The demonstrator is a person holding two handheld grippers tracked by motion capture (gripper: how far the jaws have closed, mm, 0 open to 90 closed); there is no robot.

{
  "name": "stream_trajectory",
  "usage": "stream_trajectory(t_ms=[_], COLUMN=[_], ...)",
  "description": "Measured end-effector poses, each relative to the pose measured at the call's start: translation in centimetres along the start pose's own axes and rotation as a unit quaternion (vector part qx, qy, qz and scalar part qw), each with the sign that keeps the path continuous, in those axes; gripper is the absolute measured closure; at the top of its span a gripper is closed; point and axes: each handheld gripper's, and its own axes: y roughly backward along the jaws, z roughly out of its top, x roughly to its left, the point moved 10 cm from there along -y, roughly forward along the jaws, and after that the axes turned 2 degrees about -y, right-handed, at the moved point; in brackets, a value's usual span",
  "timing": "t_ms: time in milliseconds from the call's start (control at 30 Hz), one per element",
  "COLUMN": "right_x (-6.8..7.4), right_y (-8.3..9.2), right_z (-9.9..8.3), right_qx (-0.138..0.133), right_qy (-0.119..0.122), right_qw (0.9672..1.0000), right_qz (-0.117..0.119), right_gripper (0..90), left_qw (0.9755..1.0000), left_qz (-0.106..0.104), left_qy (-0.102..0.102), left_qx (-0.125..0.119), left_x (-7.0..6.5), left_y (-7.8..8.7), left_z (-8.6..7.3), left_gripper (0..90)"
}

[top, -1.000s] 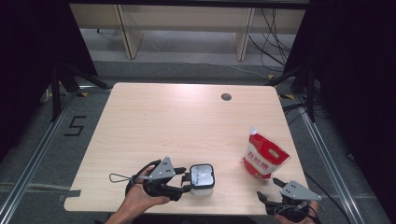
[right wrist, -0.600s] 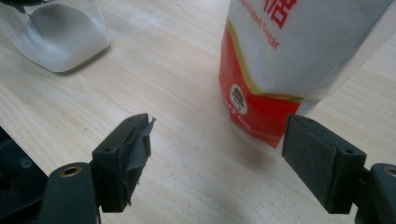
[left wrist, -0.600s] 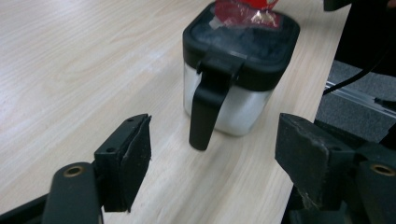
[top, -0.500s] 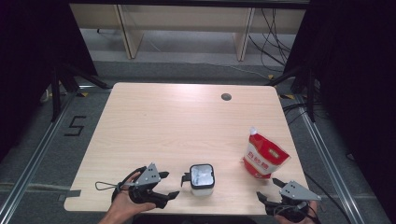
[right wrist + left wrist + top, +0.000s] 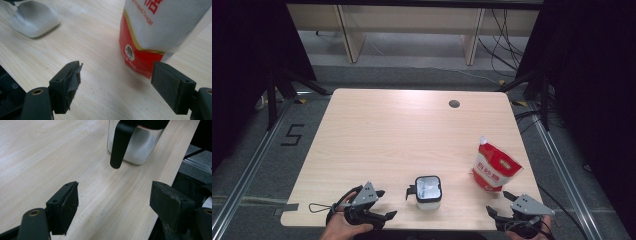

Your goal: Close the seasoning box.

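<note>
Two grippers sit at the table's (image 5: 412,125) near edge: left gripper (image 5: 384,205) jaws wide, one glass jar (image 5: 428,189) just ahead; its gripper view shows the black handle (image 5: 120,142); right gripper (image 5: 499,205) jaws wide, one red-and-white sugar pouch (image 5: 493,166) just ahead, "Sugar" legible up close.

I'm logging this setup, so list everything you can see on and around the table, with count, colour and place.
Table: one, light wood, centre; a dark round hole near its far edge.
Jar: one, clear with black lid and handle, white powder inside, near edge at the middle.
Sugar pouch: one, red and white, upright, near right side.
Shelving: pale wood, on the floor beyond the table.
Cables: several, dark, far right floor.
Floor mark "5": one, black, left of the table.
Left gripper: black, open, near left edge, in a hand.
Right gripper: black, open, near right corner.
</note>
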Motion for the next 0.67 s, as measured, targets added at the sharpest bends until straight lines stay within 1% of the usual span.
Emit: stream_trajectory(t_ms=[33,67,100,133,167,200,233,267,300,333,367,400,433,467,500,533,567,600,633,667], right_x=[-0.27,-0.24,-0.07,-0.03,-0.04,0.0,-0.02,-0.27,-0.31,-0.23,-0.14,-0.15,-0.31,-0.33,-0.34,-0.08,-0.38,-0.38,-0.3,-0.38], right_y=[-0.05,-0.05,-0.03,-0.01,-0.01,-0.05,-0.13,-0.13,-0.15,-0.14,-0.19,-0.19,-0.14,-0.15,-0.15,-0.09,-0.14,-0.12,-0.12,-0.11], right_z=[0.17,0.18,0.06,-0.01,-0.01,-0.01,0.04,0.1,0.13,0.1,0.14,0.14,0.13,0.12,0.11,-0.02,0.11,0.15,0.17,0.18], right_qx=[-0.008,-0.008,-0.002,0.0,0.0,0.0,-0.003,-0.006,-0.007,-0.006,-0.008,-0.008,-0.007,-0.007,-0.007,-0.002,-0.006,-0.008,-0.009,-0.009], right_qy=[0.014,0.013,0.005,0.002,0.002,0.002,0.006,0.014,0.015,0.013,0.011,0.011,0.014,0.015,0.015,-0.001,0.015,0.015,0.012,0.013], right_qw=[0.9999,0.9999,1.0,1.0,1.0,1.0,1.0,0.9999,0.9998,0.9999,0.9999,0.9999,0.9998,0.9998,0.9998,1.0,0.9998,0.9998,0.9999,0.9998], right_qz=[-0.007,-0.007,-0.003,-0.003,-0.003,-0.001,0.004,-0.007,-0.008,-0.006,-0.002,-0.002,-0.009,-0.008,-0.008,-0.008,-0.01,-0.009,-0.005,-0.007], right_gripper=[24.3,24.2,24.1,24.1,24.0,24.0,23.9,23.6,23.6,23.6,23.6,23.6,23.5,23.5,23.4,23.5,23.5,23.5,23.5,23.4], left_qw=[1.0,1.0,1.0,1.0,1.0,0.9999,1.0,0.9999,0.9999,0.9998,0.9999,0.9999,0.9999,0.9999,0.9999,0.9999,0.9999,0.9998,0.9999,0.9999], left_qz=[-0.002,0.002,0.005,0.005,0.006,0.005,0.008,0.01,0.009,0.014,0.009,0.012,0.012,0.01,0.01,0.013,0.01,0.01,0.014,0.01], left_qy=[-0.006,-0.007,-0.003,-0.005,-0.004,-0.014,-0.001,-0.007,-0.005,-0.007,-0.004,-0.002,-0.001,-0.004,-0.006,-0.007,-0.002,-0.016,-0.004,-0.002], left_qx=[0.005,0.006,0.003,0.004,0.004,0.009,0.0,0.007,0.0,0.01,0.007,0.006,0.005,0.005,0.005,0.009,0.003,0.007,0.01,0.006], left_x=[-0.07,-0.12,-0.2,-0.18,-0.17,-0.03,-0.01,0.21,0.21,0.46,0.33,0.39,0.38,0.33,0.35,0.47,0.32,0.5,0.52,0.42], left_y=[0.08,0.06,0.0,0.03,0.08,0.23,0.13,0.25,0.21,0.32,0.33,0.31,0.29,0.3,0.28,0.28,0.17,0.21,0.16,0.07], left_z=[-0.21,-0.35,-0.38,-0.48,-0.52,-0.6,-0.46,-0.61,-0.48,-0.7,-0.65,-0.63,-0.6,-0.6,-0.59,-0.66,-0.55,-0.59,-0.71,-0.65], left_gripper=[22.1,21.9,21.8,21.8,21.7,21.8,21.7,21.7,21.7,21.7,21.6,21.5,21.4,21.2,21.0,20.9,20.9,20.9,20.8,20.7])
